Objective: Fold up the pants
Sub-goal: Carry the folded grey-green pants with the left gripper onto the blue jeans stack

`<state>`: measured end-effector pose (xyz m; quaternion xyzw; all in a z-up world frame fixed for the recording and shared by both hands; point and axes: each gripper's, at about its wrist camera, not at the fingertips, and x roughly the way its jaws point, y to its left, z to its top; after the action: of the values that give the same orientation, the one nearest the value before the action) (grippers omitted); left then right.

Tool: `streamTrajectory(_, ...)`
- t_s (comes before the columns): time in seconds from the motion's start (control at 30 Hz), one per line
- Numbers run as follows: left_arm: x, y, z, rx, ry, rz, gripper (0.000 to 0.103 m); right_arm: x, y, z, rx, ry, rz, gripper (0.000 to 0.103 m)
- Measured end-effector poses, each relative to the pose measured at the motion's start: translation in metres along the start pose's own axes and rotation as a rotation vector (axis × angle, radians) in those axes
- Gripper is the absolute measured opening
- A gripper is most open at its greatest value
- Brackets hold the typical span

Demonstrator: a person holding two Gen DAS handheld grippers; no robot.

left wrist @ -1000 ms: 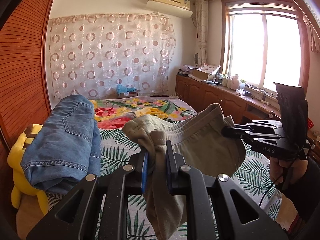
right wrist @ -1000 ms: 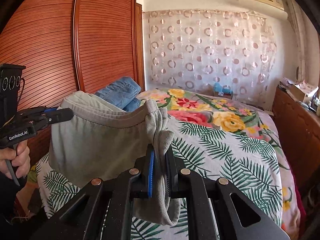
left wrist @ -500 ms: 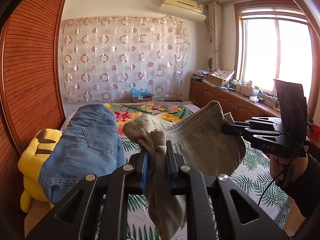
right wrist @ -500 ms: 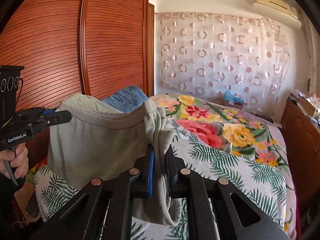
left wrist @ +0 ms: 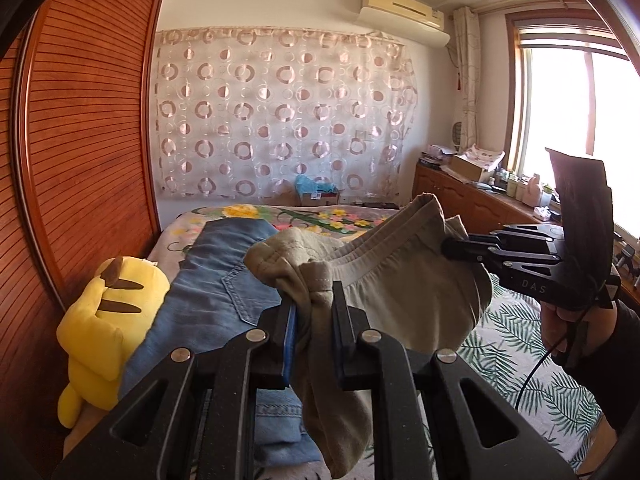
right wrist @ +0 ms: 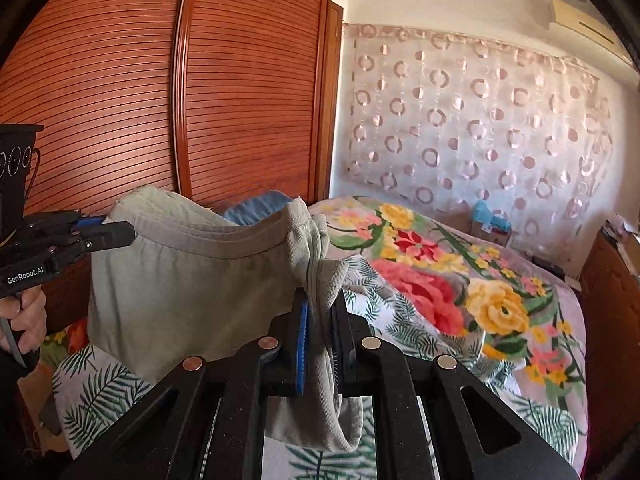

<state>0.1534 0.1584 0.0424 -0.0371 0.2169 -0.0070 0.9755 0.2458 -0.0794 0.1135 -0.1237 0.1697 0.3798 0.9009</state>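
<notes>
Grey-green pants (left wrist: pixel 404 292) hang in the air above the bed, stretched by the waistband between both grippers. My left gripper (left wrist: pixel 314 304) is shut on one bunched corner of the waistband, cloth drooping below its pads. In the right wrist view, the same pants (right wrist: pixel 192 280) sag as a broad panel to the left, and my right gripper (right wrist: pixel 320 312) is shut on the other waistband corner. Each view shows the opposite gripper: the right gripper (left wrist: pixel 448 246) at the right of the left wrist view, the left gripper (right wrist: pixel 128 234) at the left of the right wrist view, each held by a hand.
Blue jeans (left wrist: pixel 216 300) lie folded on the bed's left side beside a yellow plush toy (left wrist: pixel 104 320). The floral and palm-leaf bedspread (right wrist: pixel 460 304) stretches to the right. A slatted wooden wardrobe (right wrist: pixel 160 100) stands on the left, a low cabinet (left wrist: pixel 472 200) under the window.
Both grippers have carried the pants sideways toward the wardrobe side and slightly up; the jeans and plush toy now sit nearer the centre of the left wrist view. Both grips are unchanged.
</notes>
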Motion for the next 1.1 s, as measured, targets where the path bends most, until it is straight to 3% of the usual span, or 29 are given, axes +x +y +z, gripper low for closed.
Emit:
streamTrajectory(0.4,0.017,0.032,0.008,-0.044,-0.002,0.05,0.016,0.068,-0.02,0.033,-0.073,0.008,0.042,0.01)
streamTrajectory(0.87,-0.005,0.038,0.011,-0.087,-0.072,0.099,0.016,0.1,-0.021,0.047,-0.159,-0.026,0.105,0.01)
streamTrajectory(1.1,0.009,0.052,-0.014,-0.155,-0.019,0.132,0.016,0.117,-0.017,0.042,-0.2,-0.041,0.126,0.01)
